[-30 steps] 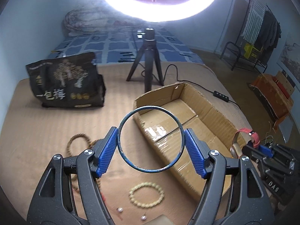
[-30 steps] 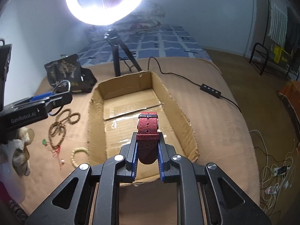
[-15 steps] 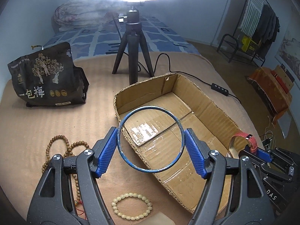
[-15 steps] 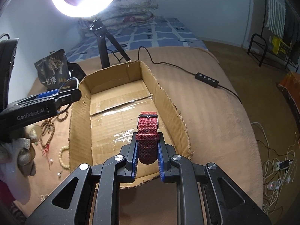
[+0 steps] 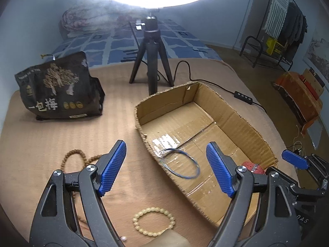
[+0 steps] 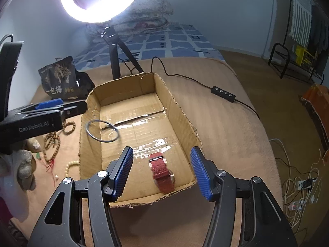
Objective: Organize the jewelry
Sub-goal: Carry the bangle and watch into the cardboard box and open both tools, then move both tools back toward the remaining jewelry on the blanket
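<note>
An open cardboard box point(image 5: 255, 132) point(image 6: 176, 107) sits on the tan bed cover. A thin blue bangle point(image 5: 182, 163) point(image 6: 102, 131) is at the box's left wall, leaning over or dropping past its edge. A red fabric watch point(image 6: 162, 174) point(image 5: 251, 167) lies on the box floor near the front. My left gripper point(image 5: 166, 166) is open and empty above the box's left wall. My right gripper point(image 6: 161, 174) is open and empty above the watch. A cream bead bracelet point(image 5: 153, 220) and a brown bead necklace point(image 5: 74, 158) lie left of the box.
A black snack bag point(image 5: 58, 90) stands at the back left. A ring light on a black tripod point(image 5: 152, 61) stands behind the box, its cable and remote point(image 6: 223, 93) running right. Loose pearls point(image 5: 123, 239) lie near the front. Cables point(image 6: 298, 185) lie on the floor at right.
Both grippers have opened. The blue bangle has left my left gripper and dropped to the box's left wall. The red watch has left my right gripper and lies in the box.
</note>
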Available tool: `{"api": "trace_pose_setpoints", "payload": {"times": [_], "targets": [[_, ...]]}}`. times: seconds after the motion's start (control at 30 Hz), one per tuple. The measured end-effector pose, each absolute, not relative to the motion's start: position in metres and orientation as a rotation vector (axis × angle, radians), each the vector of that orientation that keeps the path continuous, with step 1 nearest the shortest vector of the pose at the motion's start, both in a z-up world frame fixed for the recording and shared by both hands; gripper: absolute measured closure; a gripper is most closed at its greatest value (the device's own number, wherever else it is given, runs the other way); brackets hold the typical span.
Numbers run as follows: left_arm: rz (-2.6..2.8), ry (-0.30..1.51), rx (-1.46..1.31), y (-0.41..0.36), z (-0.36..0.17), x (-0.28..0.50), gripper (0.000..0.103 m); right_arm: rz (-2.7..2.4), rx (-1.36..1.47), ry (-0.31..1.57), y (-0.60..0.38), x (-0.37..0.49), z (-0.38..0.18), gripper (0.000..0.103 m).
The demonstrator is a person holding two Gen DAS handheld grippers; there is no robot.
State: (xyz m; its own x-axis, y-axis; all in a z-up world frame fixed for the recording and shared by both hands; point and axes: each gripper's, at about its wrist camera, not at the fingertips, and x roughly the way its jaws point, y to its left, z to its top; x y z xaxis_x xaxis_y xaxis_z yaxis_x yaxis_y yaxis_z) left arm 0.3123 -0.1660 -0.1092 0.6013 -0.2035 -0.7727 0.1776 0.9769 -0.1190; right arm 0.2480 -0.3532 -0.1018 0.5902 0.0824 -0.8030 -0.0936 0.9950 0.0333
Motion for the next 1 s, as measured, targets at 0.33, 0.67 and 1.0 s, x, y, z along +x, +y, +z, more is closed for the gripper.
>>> {"api": "trace_pose_setpoints", "payload": {"times": [0.33, 0.67, 1.0], "targets": [[-0.173, 0.862, 0.025, -0.130, -0.076, 0.283, 0.021, 0.109, -0.027, 0.881, -0.347, 0.224, -0.072, 0.046], [-0.117, 0.820, -0.024, -0.062, -0.044, 0.239, 0.020, 0.144, -0.052, 0.826, -0.325, 0.192, -0.042, 0.045], [0.025, 0.879, -0.020, 0.004, -0.063, 0.214, 0.020, 0.195, -0.067, 0.808, -0.290, 0.160, -0.042, 0.037]]}}
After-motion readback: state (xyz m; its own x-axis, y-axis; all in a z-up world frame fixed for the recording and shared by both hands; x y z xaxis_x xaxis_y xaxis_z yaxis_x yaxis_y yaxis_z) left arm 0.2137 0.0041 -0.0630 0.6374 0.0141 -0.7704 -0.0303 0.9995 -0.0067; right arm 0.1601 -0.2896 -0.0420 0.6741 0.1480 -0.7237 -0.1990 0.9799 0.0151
